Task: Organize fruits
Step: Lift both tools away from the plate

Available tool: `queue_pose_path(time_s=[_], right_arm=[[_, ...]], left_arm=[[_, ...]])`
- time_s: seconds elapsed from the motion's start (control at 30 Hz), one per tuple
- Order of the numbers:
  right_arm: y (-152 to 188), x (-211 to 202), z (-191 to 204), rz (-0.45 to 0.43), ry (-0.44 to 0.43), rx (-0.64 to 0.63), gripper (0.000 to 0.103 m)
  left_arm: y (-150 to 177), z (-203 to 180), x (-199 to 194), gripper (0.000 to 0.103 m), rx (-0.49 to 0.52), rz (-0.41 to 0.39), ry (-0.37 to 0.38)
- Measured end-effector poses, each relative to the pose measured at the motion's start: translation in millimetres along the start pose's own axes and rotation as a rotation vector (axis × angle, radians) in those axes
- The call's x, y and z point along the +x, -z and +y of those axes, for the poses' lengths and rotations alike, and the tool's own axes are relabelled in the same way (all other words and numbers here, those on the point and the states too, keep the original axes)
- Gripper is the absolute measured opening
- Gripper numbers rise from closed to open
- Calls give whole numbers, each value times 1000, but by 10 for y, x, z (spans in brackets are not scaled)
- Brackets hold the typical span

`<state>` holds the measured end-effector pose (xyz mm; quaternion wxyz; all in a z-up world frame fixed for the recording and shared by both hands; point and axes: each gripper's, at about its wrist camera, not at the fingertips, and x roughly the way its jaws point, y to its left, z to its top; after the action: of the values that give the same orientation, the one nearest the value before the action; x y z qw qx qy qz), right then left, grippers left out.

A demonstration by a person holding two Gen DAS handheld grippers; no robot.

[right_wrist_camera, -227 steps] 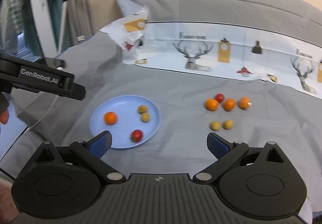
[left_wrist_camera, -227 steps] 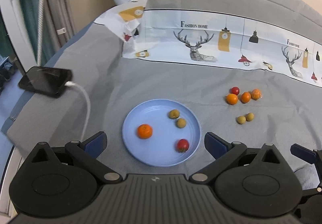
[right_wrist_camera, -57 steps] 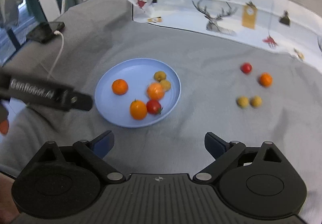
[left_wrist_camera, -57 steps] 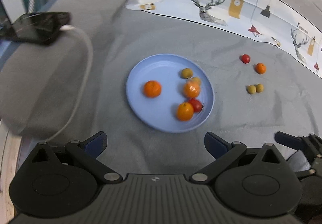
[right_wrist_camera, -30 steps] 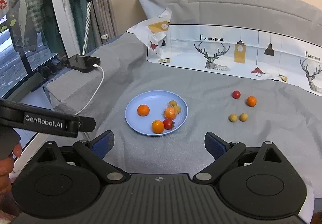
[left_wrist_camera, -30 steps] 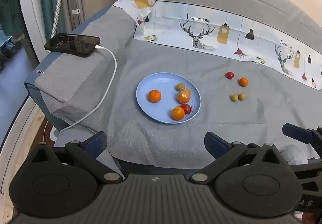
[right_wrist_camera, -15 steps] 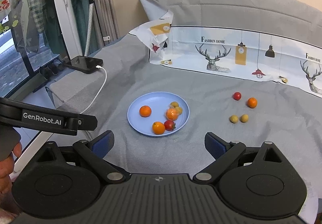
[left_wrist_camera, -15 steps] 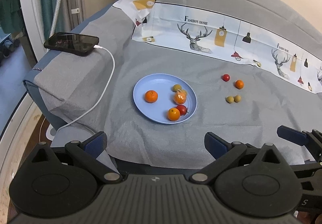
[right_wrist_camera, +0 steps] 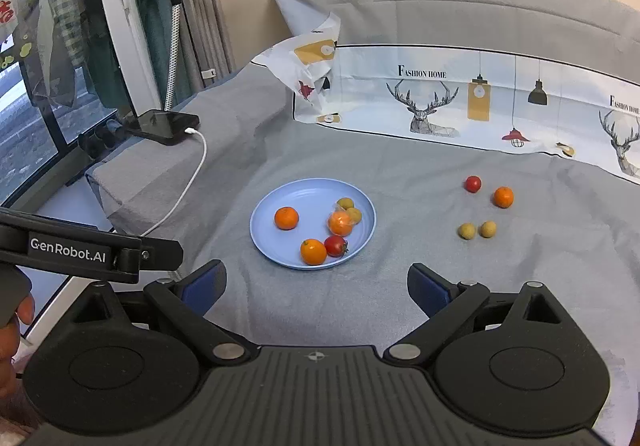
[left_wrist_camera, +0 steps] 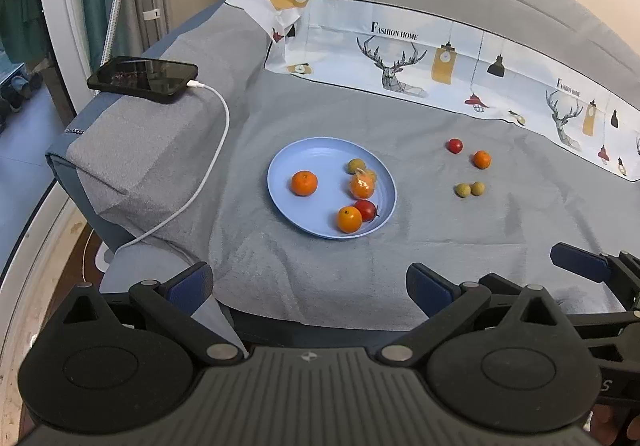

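Hovering spread and empty, both grippers' fingers [left_wrist_camera: 188,280] face the plate [left_wrist_camera: 280,165]; only the right view shows the left gripper [right_wrist_camera: 86,252] at 9 o'clock.

round light-blue plastic plate [left_wrist_camera: 280,169]: mid-bed, holding three oranges, two small yellow-green fruits, one tomato
loose fruits [left_wrist_camera: 470,189]: four, right of plate

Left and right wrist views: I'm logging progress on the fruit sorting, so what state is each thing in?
blue plate: holds six fruits
red tomato: off plate, on cloth
orange: off plate, on cloth
two yellow-green fruits: off plate, side by side
phone: plugged into cable
left hand-held gripper: open, empty
right hand-held gripper: open, empty
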<state>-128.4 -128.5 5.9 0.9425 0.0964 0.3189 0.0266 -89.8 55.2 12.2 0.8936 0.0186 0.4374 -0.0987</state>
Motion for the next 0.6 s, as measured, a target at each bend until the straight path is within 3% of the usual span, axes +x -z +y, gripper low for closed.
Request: queue_pose_path(time_s=[0.6], right_arm=[[21, 476, -405, 108, -24, 117, 97]], left_arm=[[-344, -184, 609, 103, 23, 123, -42]])
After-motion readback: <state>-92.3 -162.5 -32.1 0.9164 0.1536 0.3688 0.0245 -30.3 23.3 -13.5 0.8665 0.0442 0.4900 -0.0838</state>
